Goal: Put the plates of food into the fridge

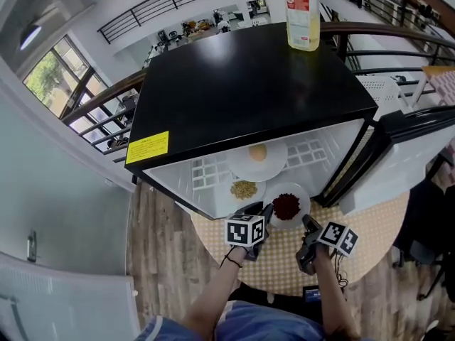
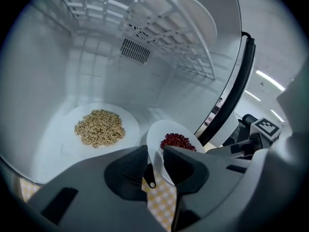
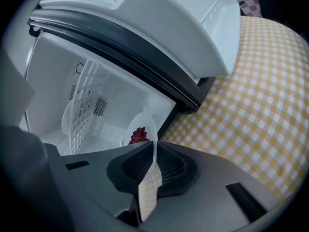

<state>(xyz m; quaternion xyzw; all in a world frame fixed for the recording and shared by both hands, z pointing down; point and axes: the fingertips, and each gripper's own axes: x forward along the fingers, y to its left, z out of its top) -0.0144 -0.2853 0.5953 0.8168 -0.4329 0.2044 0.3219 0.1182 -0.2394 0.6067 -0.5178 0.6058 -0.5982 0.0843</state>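
A white plate of red beans (image 1: 286,206) hangs at the mouth of the open black fridge (image 1: 249,91), half over its floor. My left gripper (image 1: 264,210) is shut on its left rim. My right gripper (image 1: 307,222) is shut on its right rim. In the left gripper view the rim runs between the jaws (image 2: 155,159) and the beans (image 2: 176,140) lie just beyond. The right gripper view shows the same plate (image 3: 139,133) edge-on in its jaws (image 3: 154,151). A plate of grains (image 1: 244,189) (image 2: 99,127) rests on the fridge floor. A third plate with a yellow lump (image 1: 257,153) sits on the wire shelf.
The fridge door (image 1: 412,141) (image 3: 159,28) stands open to the right, close beside my right gripper. A bottle of oil (image 1: 303,13) stands on top of the fridge. The fridge sits on a round table with a yellow checked cloth (image 1: 370,233) (image 3: 260,105). Wooden floor lies around it.
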